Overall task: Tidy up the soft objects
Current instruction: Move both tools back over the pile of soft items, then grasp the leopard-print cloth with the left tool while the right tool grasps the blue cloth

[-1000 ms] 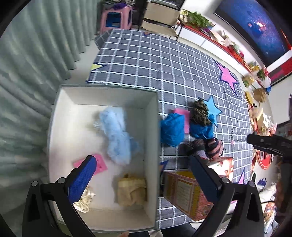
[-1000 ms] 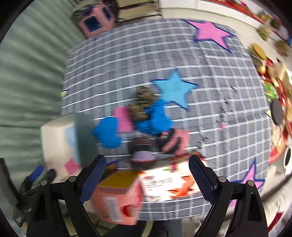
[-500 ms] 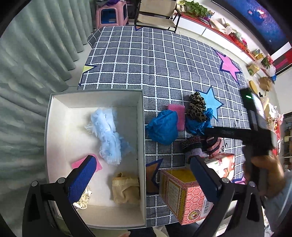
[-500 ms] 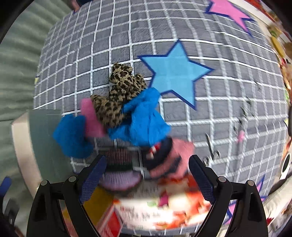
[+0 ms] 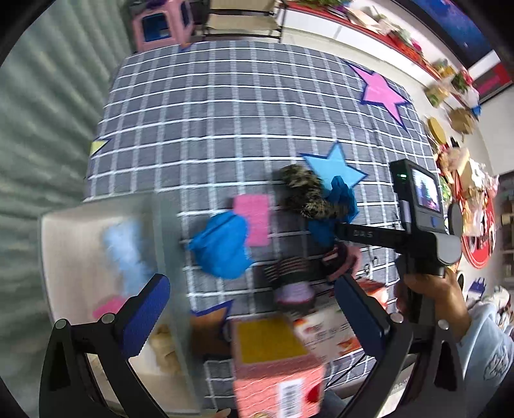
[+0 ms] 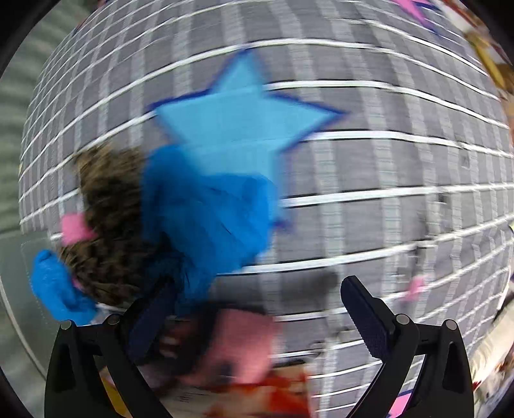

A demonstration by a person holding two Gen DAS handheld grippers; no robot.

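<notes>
The right gripper, jaws just widening with nothing gripped, is dropping onto the limp, light blue cloth mid-tablecloth, best pinched at its bunched middle; the left gripper is hanging open.

Grey-green curtain left; pink stool behind.

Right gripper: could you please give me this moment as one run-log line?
right gripper: jaws open, just widened, nothing gripped | over: blue cloth, pink knit item | left gripper: open, empty | white box: partly filled
</notes>
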